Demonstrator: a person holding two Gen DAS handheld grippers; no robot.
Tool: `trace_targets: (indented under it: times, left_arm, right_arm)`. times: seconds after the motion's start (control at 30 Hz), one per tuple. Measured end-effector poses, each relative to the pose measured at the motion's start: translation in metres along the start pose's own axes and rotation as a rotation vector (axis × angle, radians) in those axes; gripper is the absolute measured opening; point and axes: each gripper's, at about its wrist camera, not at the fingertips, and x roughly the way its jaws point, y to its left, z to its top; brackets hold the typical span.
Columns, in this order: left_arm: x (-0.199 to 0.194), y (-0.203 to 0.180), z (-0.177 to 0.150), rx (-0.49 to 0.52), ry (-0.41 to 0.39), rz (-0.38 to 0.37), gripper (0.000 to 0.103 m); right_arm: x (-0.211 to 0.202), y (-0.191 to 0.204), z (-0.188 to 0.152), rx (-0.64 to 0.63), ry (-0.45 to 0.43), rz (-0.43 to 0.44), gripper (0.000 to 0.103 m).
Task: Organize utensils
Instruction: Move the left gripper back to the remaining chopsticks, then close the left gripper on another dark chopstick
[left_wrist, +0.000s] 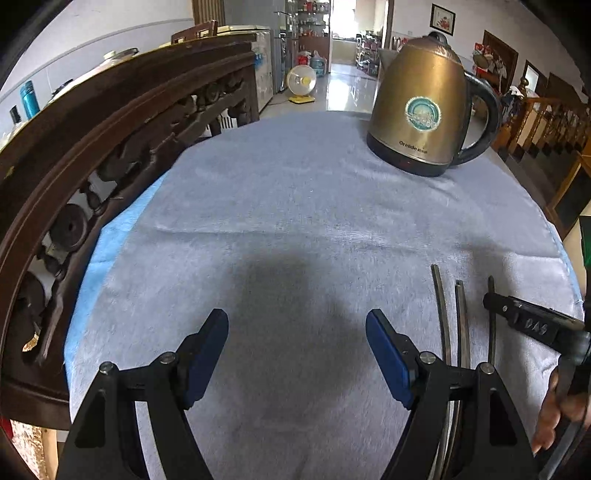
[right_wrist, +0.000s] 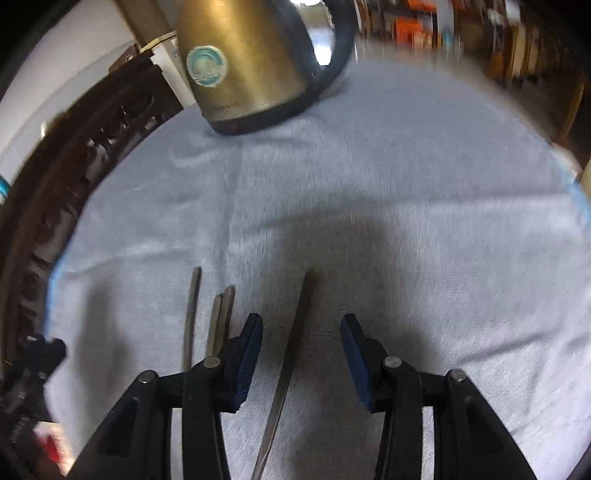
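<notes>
Three slim metal utensil handles lie side by side on the grey cloth. In the left wrist view they are at lower right: one (left_wrist: 441, 310), one (left_wrist: 462, 321) and one (left_wrist: 491, 325). My left gripper (left_wrist: 297, 350) is open and empty over bare cloth, left of them. My right gripper (right_wrist: 301, 350) is open, and one utensil (right_wrist: 291, 347) lies between its fingers, untouched. Two more utensils (right_wrist: 192, 317) (right_wrist: 221, 317) lie to its left. The right gripper also shows in the left wrist view (left_wrist: 532, 321), beside the rightmost handle.
A bronze electric kettle (left_wrist: 424, 107) stands at the far right of the cloth-covered table (left_wrist: 295, 184); it also shows in the right wrist view (right_wrist: 243, 62). A carved dark wooden chair back (left_wrist: 92, 155) runs along the left edge. The right wrist view is motion-blurred.
</notes>
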Motion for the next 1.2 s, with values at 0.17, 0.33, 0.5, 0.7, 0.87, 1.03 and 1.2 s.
trace_targets:
  times: [0.17,0.33,0.5,0.7,0.87,1.03,1.2]
  left_arm:
    - [0.016,-0.019,0.007,0.026,0.022,-0.014,0.077]
    - [0.031,-0.050,0.013,0.058,0.049,-0.059,0.077]
    - [0.048,-0.077,0.013,0.093,0.063,-0.073,0.077]
    - [0.064,-0.090,0.009,0.080,0.083,-0.104,0.066]
    - [0.068,-0.099,0.011,0.079,0.065,-0.162,0.056]
    - [0.069,-0.110,0.008,0.158,0.012,-0.133,0.027]
    - [0.066,-0.095,0.006,0.177,0.038,-0.191,0.006]
  right_arm:
    - [0.008,0.010,-0.002,-0.083,-0.026,-0.065,0.008]
    - [0.005,-0.001,-0.007,-0.096,-0.038,-0.030,0.007]
    - [0.003,-0.015,-0.009,-0.091,-0.047,0.023,0.007]
    - [-0.001,-0.025,-0.010,-0.046,-0.039,0.098,0.007]
    - [-0.001,-0.032,-0.014,-0.014,-0.040,0.139,0.008]
    - [-0.003,-0.037,-0.017,0.007,-0.034,0.167,0.008]
    - [-0.006,-0.042,-0.020,0.031,-0.016,0.190,0.007]
